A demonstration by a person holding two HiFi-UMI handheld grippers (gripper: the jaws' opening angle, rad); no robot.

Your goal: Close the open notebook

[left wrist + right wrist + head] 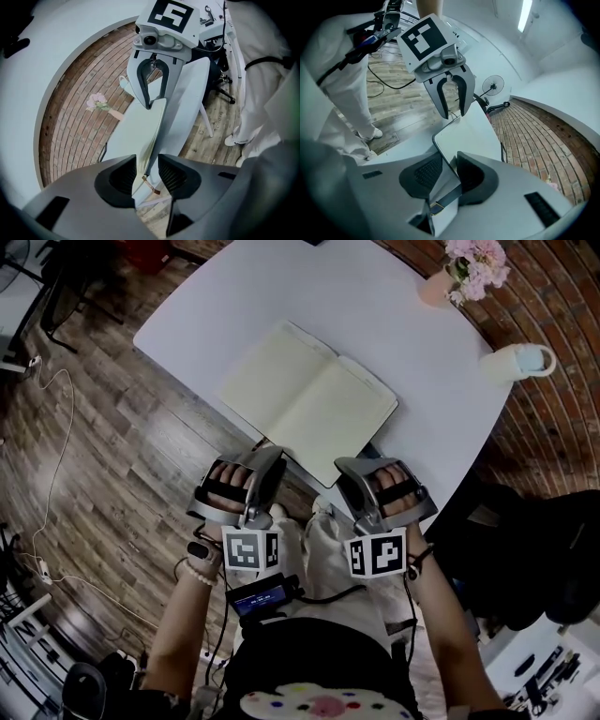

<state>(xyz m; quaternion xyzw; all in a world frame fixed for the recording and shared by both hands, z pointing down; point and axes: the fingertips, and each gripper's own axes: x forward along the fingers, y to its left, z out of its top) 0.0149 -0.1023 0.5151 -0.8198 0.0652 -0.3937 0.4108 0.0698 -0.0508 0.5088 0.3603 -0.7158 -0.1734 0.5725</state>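
A: You're holding the left gripper [270, 454] and the right gripper [347, 467] side by side, tilted down toward the bench [375, 306].

B: Both stand parted, with the open notebook's [309, 395] near edge between their jaws, unclamped.

I can read no words or numbers anywhere. My left marker cube [251, 549] and right marker cube [377, 554] carry only black-and-white square patterns. The small lit screen [261, 597] at my waist and a faint print on the floor [216, 123] are too small to read.
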